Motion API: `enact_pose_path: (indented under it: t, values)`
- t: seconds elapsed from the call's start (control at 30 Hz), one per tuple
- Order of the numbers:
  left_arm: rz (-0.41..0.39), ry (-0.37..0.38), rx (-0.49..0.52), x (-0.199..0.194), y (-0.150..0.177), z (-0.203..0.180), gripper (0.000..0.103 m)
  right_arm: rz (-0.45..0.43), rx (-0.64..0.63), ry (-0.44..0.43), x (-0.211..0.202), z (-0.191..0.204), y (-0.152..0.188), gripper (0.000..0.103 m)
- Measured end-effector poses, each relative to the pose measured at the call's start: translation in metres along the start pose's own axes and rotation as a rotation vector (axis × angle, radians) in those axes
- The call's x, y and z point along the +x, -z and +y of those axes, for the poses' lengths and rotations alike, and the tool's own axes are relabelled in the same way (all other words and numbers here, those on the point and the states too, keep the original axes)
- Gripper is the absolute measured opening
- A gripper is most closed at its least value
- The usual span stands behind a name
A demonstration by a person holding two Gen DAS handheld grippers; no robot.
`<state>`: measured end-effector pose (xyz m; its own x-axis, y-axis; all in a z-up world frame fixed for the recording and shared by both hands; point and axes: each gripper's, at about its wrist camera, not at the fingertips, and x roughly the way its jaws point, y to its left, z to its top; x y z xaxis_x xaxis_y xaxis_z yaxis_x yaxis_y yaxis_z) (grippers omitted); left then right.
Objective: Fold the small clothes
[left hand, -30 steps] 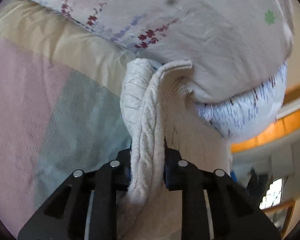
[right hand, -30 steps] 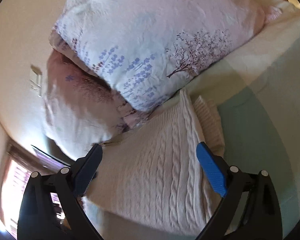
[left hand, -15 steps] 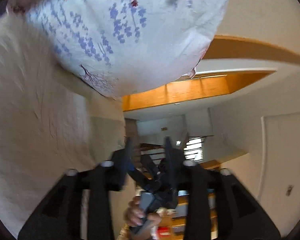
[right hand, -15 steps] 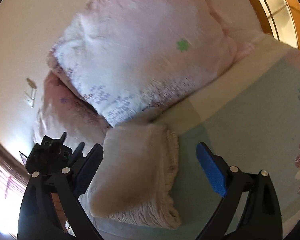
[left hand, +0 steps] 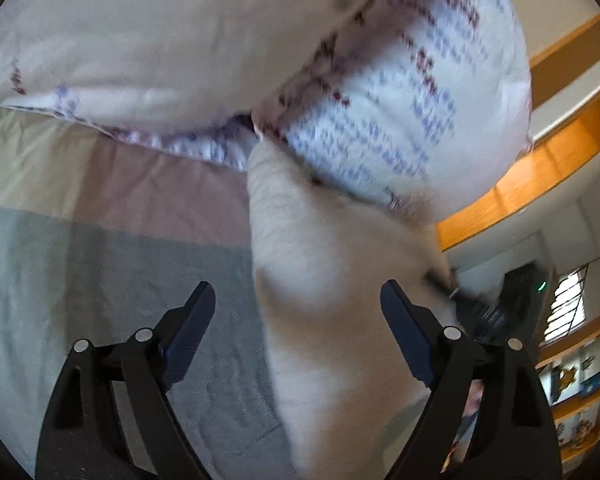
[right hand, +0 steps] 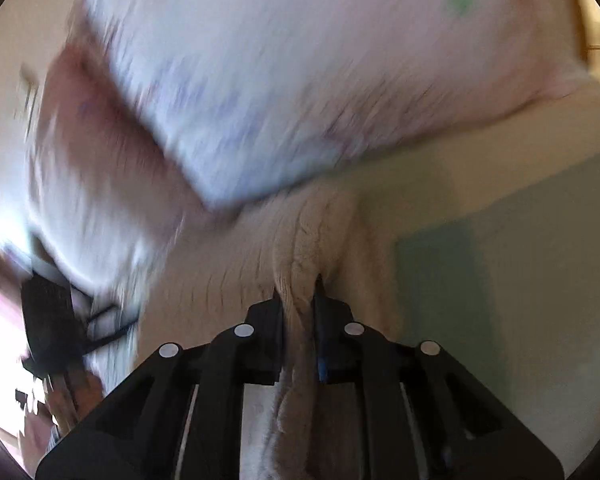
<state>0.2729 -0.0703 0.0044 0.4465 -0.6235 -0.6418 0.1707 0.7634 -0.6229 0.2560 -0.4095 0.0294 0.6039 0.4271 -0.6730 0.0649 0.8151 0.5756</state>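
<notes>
A cream cable-knit sweater (left hand: 331, 280) lies folded on the bed against the pillows. In the left wrist view my left gripper (left hand: 298, 300) is open, its blue-padded fingers (left hand: 192, 320) spread on either side of the sweater's near end. In the right wrist view my right gripper (right hand: 298, 292) is shut on a bunched edge of the sweater (right hand: 300, 248), which runs down between its fingers. The other gripper shows as a dark blurred shape in the right wrist view (right hand: 48, 320) at the left.
Two floral pillows (left hand: 260, 60) are stacked at the head of the bed, also in the right wrist view (right hand: 300, 60). A patchwork bedspread of green, pink and cream (left hand: 80, 260) covers the bed. Wooden shelves (left hand: 571, 380) stand at the right.
My left gripper has let go of the sweater and opened wide. My right gripper, open before, has closed on the sweater's edge. Both views are blurred by motion.
</notes>
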Motion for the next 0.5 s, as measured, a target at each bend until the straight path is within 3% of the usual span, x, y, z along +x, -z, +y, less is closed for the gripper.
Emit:
enact_pose_path:
  t: [0.03, 0.1, 0.13, 0.17, 0.23, 0.33, 0.37, 0.4, 0.43, 0.47, 0.5]
  values:
    - [0.019, -0.003, 0.011, 0.011, 0.001, -0.004, 0.087, 0.021, 0.005, -0.003, 0.002, -0.003, -0.001, 0.015]
    - [0.059, -0.007, 0.028, 0.025, 0.007, -0.007, 0.089, 0.088, 0.026, -0.02, 0.005, -0.009, 0.007, 0.037]
    - [0.072, -0.006, 0.035, 0.033, 0.007, -0.01, 0.09, 0.11, 0.034, -0.019, 0.005, -0.013, 0.011, 0.073]
    - [0.08, -0.005, 0.039, 0.037, 0.007, -0.013, 0.09, 0.113, 0.044, -0.039, 0.003, -0.016, 0.016, 0.097]
    - [0.102, -0.006, 0.037, 0.056, 0.008, -0.016, 0.09, 0.124, 0.063, -0.083, 0.002, -0.022, 0.021, 0.097]
    - [0.073, -0.021, 0.065, 0.066, 0.01, -0.024, 0.092, 0.215, 0.109, -0.135, 0.018, -0.032, 0.028, 0.096]
    - [0.065, -0.019, 0.073, 0.068, 0.011, -0.026, 0.083, 0.194, 0.087, -0.134, 0.018, -0.028, 0.03, 0.086]
    - [0.064, -0.021, 0.067, 0.073, 0.01, -0.027, 0.074, 0.2, 0.065, -0.137, 0.02, -0.024, 0.032, 0.063]
    - [0.051, -0.015, 0.066, 0.073, 0.01, -0.027, 0.066, 0.232, 0.089, -0.195, 0.026, -0.023, 0.036, 0.035]
    - [0.039, -0.002, 0.074, 0.07, 0.01, -0.029, 0.049, 0.22, 0.113, -0.22, 0.026, -0.023, 0.039, 0.03]
    - [0.037, 0.016, 0.076, 0.055, 0.009, -0.024, 0.041, 0.203, 0.111, -0.234, 0.025, -0.019, 0.041, 0.029]
